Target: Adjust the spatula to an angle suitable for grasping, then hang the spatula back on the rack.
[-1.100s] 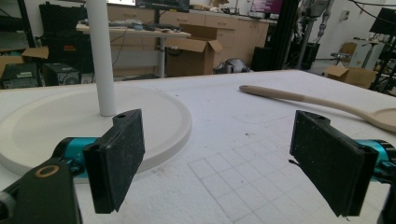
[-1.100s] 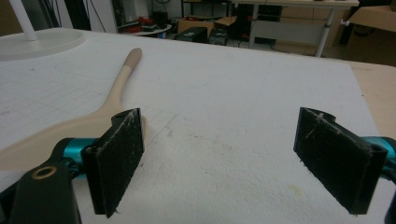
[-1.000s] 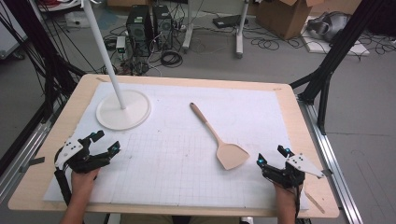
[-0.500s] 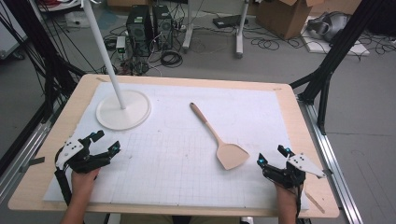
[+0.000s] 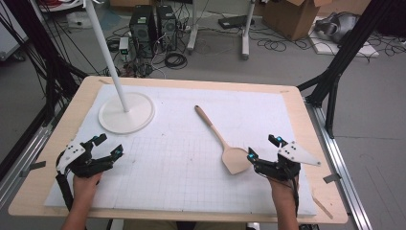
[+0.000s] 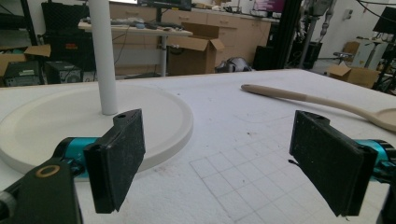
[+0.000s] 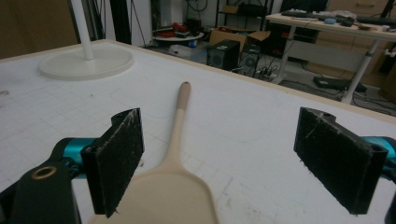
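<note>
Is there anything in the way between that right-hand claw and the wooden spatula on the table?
Nothing visible. The right gripper sits open beside the wooden spatula, whose blade lies just ahead of its jaws in the right gripper view. The white stand is far off, near the left gripper.

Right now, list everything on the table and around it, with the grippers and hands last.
mat: one, white with a grid, covering most of the table.
table: one, light wood.
stand: one, white round base with a pole, far left of the mat.
spatula: one, pale wood, right of centre, blade toward the right gripper.
floor clutter: computer towers, cables, cardboard box, beyond the table.
left gripper: black, open, near left.
right gripper: black, open, by the spatula blade.
hands: two, at the near edge.
</note>
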